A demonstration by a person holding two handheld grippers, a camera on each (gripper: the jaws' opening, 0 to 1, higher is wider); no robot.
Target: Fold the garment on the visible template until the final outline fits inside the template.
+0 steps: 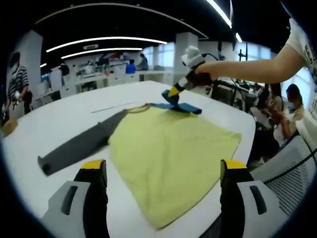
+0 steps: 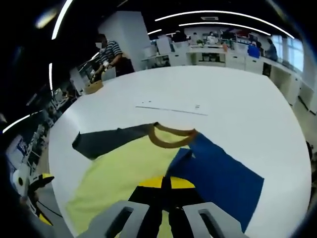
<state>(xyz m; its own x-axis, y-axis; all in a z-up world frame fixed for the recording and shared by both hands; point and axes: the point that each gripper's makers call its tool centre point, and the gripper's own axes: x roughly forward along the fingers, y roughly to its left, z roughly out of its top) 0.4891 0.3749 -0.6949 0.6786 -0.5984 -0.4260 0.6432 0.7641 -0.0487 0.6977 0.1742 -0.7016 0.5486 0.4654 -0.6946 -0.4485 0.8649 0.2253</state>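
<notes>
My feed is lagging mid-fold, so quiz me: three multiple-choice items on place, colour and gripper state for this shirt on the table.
1. Where does the yellow-green cloth shirt lie?
A. flat on the white round table
B. on a chair
C. on the floor

2. What colours are its two sleeves?
A. both grey
B. one dark grey, one blue
C. red and white

3. How is the left gripper?
A. clamped on the collar
B. open above the shirt's near edge
C. holding the grey sleeve

Answers: 1 A, the shirt spreads over the tabletop. 2 B, both show in the right gripper view. 3 B, its jaws stand wide apart with nothing between.
</notes>
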